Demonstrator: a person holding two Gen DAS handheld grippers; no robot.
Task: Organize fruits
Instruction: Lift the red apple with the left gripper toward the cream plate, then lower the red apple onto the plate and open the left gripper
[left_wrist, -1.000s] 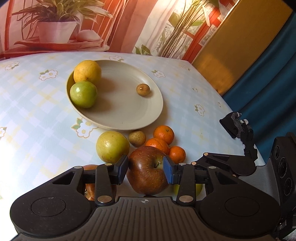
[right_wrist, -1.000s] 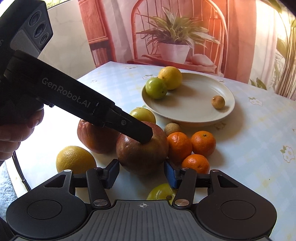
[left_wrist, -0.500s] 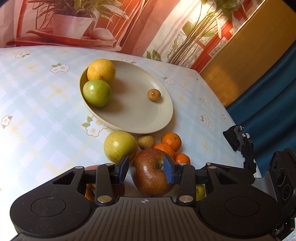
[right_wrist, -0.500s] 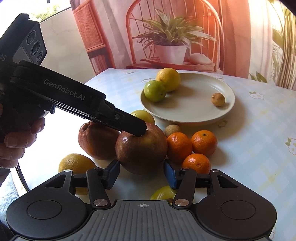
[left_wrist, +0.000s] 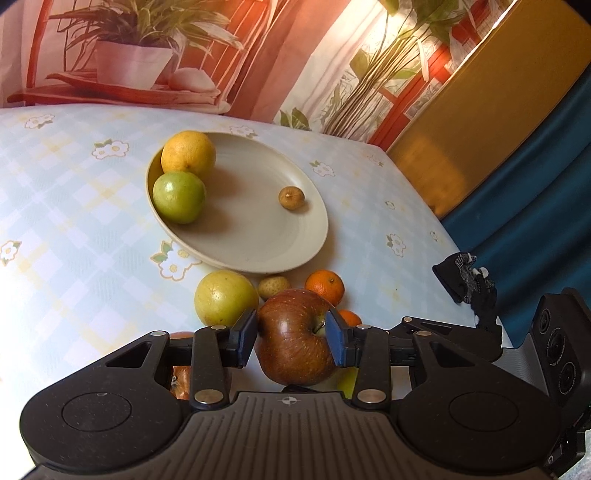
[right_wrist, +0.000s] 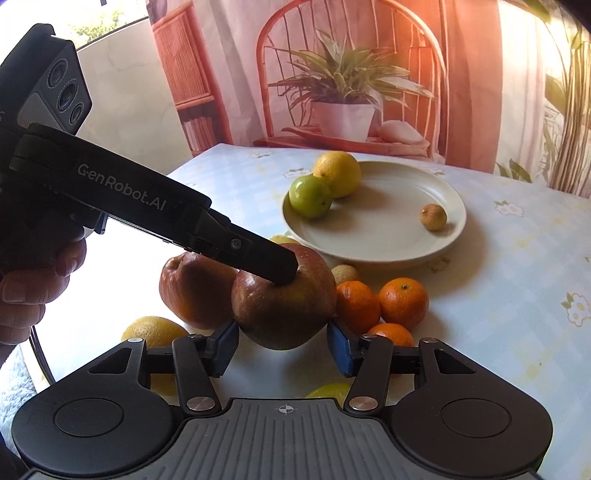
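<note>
My left gripper (left_wrist: 291, 336) is shut on a dark red apple (left_wrist: 293, 338) and holds it above the table, short of the cream plate (left_wrist: 258, 254). The plate holds a yellow citrus (left_wrist: 188, 154), a green apple (left_wrist: 179, 196) and a small brown fruit (left_wrist: 291, 198). In the right wrist view the left gripper's fingers (right_wrist: 273, 264) clamp the same apple (right_wrist: 284, 302) from above. My right gripper (right_wrist: 282, 345) is open and empty just in front of that apple. The plate (right_wrist: 388, 251) lies beyond.
On the table lie a yellow-green fruit (left_wrist: 225, 297), a small brown fruit (left_wrist: 273, 287), several mandarins (right_wrist: 403, 302), a second red apple (right_wrist: 192, 291) and a lemon (right_wrist: 147, 330). A potted plant (right_wrist: 343, 110) stands behind. The table edge runs along the right (left_wrist: 443, 229).
My left gripper has lifted the red apple off the table and carried it a little toward the plate. The right gripper stays open in place.
</note>
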